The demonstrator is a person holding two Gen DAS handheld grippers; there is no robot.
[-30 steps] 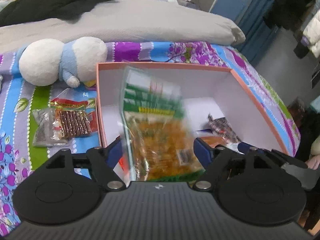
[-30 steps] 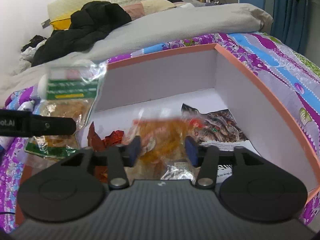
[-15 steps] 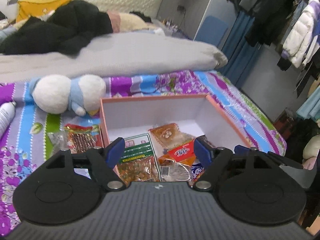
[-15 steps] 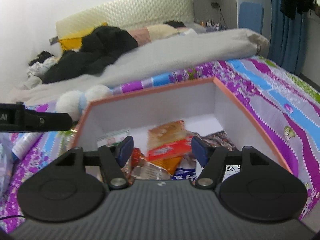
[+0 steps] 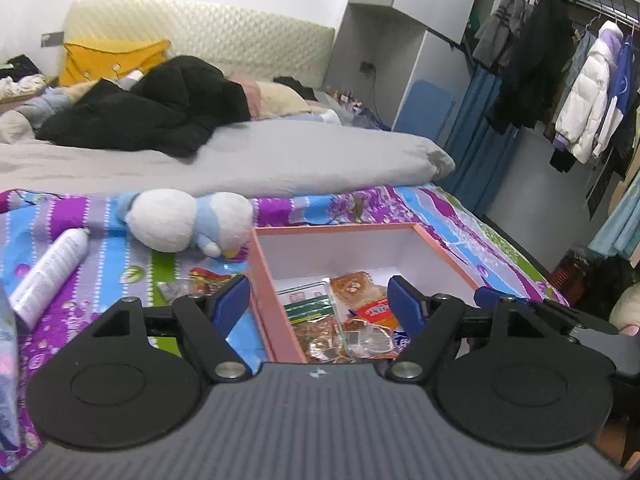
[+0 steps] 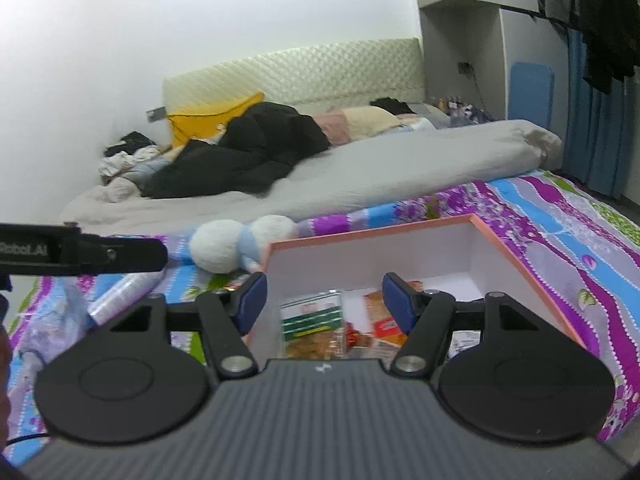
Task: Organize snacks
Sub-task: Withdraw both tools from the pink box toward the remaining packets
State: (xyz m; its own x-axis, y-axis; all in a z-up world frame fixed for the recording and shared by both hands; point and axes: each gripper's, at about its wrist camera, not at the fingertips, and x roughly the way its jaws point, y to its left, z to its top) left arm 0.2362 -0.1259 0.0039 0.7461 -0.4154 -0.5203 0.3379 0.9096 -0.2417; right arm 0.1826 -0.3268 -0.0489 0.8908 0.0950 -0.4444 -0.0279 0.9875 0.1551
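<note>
Both grippers hang above a bed (image 5: 460, 216) covered in a purple, blue and green flowered sheet, each looking down past its own blue pads into an orange-rimmed box (image 5: 262, 280) with white inner walls.

In the left wrist view the left gripper (image 5: 318, 306) sits at the lower centre of the frame, its jaws standing apart with nothing between them. Behind that gap, in the box, lie several snack packets: a green-and-white packet (image 5: 308, 304) toward the left, an orange packet (image 5: 354, 286) beside it to the right, and a red-labelled one (image 5: 376, 312) just below that. Left of the box, on the sheet, a red-topped snack bag (image 5: 206, 276) lies outside, partly hidden by the left pad.

In the right wrist view the right gripper (image 6: 322, 300) also has its jaws apart and empty, with the same box (image 6: 520, 256) and green-and-white packet (image 6: 312, 316) showing between them.

A white and pale blue plush toy (image 5: 188, 220) lies just beyond the box's upper left corner. A white spray can (image 5: 50, 276) rests on its side at the left edge. A grey duvet (image 5: 240, 160) crosses mid-frame, with black clothing (image 5: 152, 112) heaped on it.
</note>
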